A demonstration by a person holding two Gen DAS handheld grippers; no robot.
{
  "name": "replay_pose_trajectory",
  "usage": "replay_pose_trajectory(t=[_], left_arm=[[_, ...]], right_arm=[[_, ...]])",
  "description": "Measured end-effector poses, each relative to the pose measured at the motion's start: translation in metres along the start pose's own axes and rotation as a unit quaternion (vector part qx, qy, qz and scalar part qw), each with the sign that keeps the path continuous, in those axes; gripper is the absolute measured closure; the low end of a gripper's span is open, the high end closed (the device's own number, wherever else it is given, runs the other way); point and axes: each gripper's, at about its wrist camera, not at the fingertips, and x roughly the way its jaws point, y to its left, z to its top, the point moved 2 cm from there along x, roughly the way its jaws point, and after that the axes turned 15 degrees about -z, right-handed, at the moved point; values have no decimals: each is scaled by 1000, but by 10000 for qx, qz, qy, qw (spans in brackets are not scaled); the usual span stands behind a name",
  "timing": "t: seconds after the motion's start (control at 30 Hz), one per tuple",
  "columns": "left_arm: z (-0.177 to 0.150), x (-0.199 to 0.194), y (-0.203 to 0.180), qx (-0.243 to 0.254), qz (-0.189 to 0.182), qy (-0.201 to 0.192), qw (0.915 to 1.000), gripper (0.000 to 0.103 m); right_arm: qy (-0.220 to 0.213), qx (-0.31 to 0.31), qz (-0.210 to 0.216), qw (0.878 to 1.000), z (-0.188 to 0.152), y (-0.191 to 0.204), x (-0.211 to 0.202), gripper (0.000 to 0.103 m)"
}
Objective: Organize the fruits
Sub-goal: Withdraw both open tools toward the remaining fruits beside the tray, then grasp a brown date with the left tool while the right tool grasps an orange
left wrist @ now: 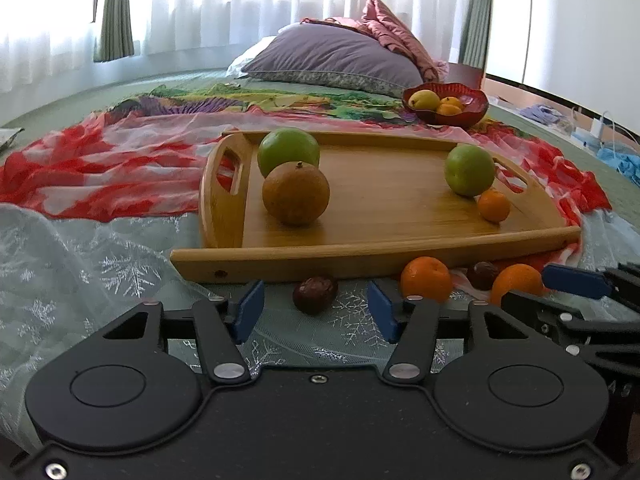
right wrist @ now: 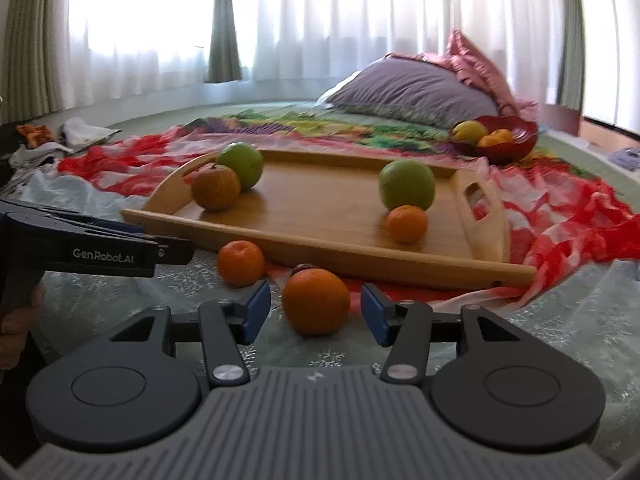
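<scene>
A wooden tray [left wrist: 400, 208] [right wrist: 340, 196] lies on the bed with two green apples [left wrist: 289, 150] [left wrist: 470, 170], a brown-orange fruit [left wrist: 296, 194] and a small tangerine [left wrist: 494, 206]. In front of the tray lie a dark plum [left wrist: 314, 294], an orange [left wrist: 426, 279], a second plum [left wrist: 483, 275] and another orange [left wrist: 517, 282] [right wrist: 316, 300]. My left gripper [left wrist: 316, 314] is open, its fingers either side of the near plum. My right gripper [right wrist: 316, 314] is open around the near orange. A second orange [right wrist: 241, 263] lies to its left.
A red bowl [left wrist: 468, 114] [right wrist: 516, 142] with yellow and orange fruit stands behind the tray, near a purple pillow [left wrist: 336, 56]. Red-white and lace cloths cover the bed. The left gripper's body [right wrist: 100, 246] shows at the left of the right wrist view.
</scene>
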Motion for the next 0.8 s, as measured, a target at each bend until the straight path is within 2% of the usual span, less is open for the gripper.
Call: replay_pose_trajectory(t=[0.43,0.67,0.8], left_arm=[[-2,9,2,-186,90,-5,9998,59],[-2,11,0,-171,137,-20,9998,65],[-2,11,0,-194,104,0,9998,79]], right_arm=[[-190,82,-402,9990,-6,15,0,35],[-110,259,-439,9986,-6,10,4,35],[-86,267,-422,9987,-6,10,4,35]])
